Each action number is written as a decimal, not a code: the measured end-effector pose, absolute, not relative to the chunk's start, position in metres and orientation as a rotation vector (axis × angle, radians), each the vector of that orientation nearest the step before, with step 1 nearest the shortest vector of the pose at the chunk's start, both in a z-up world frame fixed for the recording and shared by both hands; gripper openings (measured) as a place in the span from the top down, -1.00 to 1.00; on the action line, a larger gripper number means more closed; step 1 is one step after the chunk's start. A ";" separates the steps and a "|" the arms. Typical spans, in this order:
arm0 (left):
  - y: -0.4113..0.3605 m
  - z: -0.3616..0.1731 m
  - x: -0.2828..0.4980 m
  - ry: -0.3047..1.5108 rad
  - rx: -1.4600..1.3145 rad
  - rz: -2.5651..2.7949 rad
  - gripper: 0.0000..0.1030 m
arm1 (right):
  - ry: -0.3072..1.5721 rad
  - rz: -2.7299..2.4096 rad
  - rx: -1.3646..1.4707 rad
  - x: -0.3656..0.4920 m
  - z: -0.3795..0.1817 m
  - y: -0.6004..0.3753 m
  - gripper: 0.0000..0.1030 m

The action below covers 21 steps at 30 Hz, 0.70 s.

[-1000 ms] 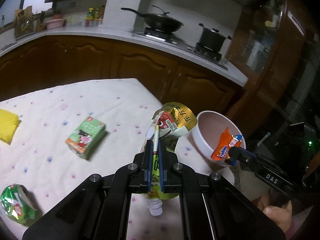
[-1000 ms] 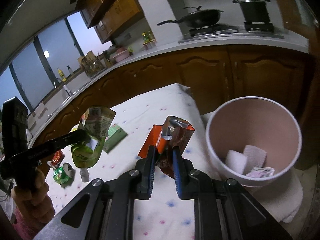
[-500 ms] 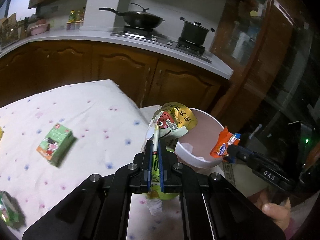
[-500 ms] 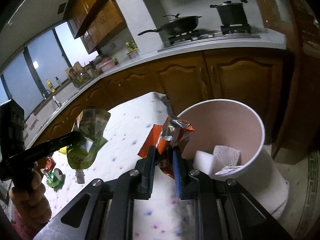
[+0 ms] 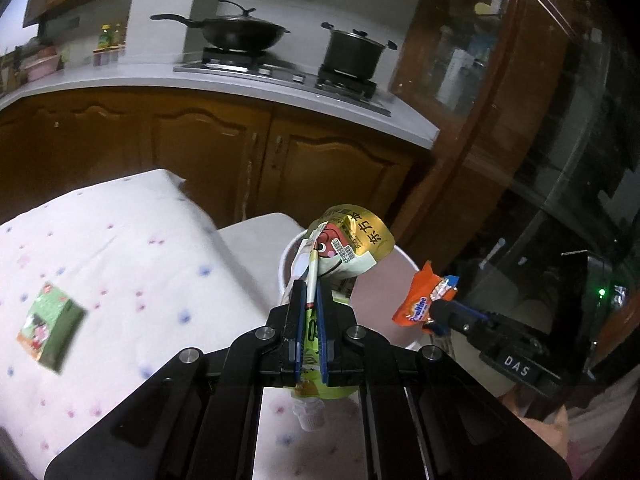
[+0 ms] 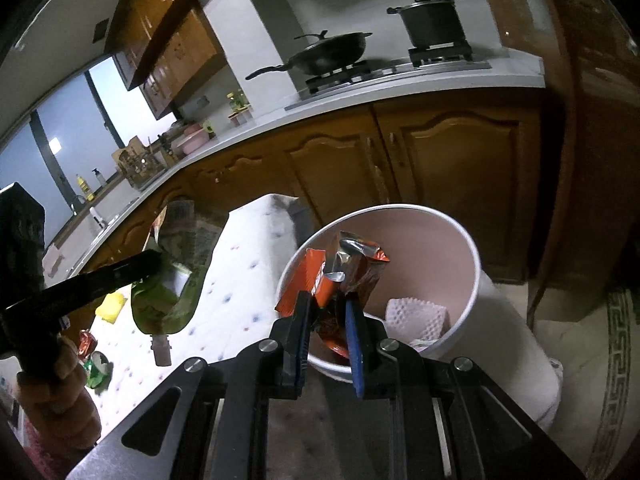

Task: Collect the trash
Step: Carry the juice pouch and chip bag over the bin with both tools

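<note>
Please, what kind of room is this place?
Most likely a home kitchen: a lidded wok and a pot stand on a gas stove set in a counter over wooden cabinets.

Dim indoor light, strong fisheye bending and black corners, tabletop point(image 5: 120, 248) smeared by motion blur.

Left tongs point(image 5: 308, 300) point forward and downward, jaws clamped flat on a pouch point(image 5: 348, 244). Right tongs point(image 6: 326, 312) point forward and downward, jaws closed narrowly on a wrapper point(image 6: 344, 272). A hand point(image 6: 56, 396) grips the left tongs' handle; fingers wrap around it.
</note>
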<state>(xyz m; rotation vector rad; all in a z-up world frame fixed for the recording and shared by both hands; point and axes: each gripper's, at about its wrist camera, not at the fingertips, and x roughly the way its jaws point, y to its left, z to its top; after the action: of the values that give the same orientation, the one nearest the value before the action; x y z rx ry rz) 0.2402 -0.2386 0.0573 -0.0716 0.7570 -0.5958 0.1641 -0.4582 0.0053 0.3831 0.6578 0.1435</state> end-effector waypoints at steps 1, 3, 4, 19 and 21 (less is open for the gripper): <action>-0.244 0.056 0.244 0.761 -0.071 -0.602 0.92 | 0.658 0.138 0.384 0.165 0.005 -0.461 0.67; -0.256 0.054 0.250 0.767 -0.070 -0.615 0.92 | 0.660 0.129 0.389 0.167 0.003 -0.466 0.67; -0.261 0.054 0.253 0.769 -0.069 -0.621 0.92 | 0.662 0.124 0.392 0.168 0.001 -0.469 0.67; -0.317 0.023 0.291 0.843 -0.027 -0.637 0.91 | 0.695 0.085 0.401 0.196 -0.013 -0.492 0.67; -0.319 0.015 0.294 0.860 -0.027 -0.635 0.90 | 0.704 0.079 0.396 0.199 -0.016 -0.491 0.67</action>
<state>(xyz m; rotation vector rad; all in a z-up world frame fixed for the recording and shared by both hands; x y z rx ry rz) 0.2940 -0.3188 0.0154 -0.0275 0.8597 -0.6351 0.1988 -0.4914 -0.0162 0.3962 0.7041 0.0790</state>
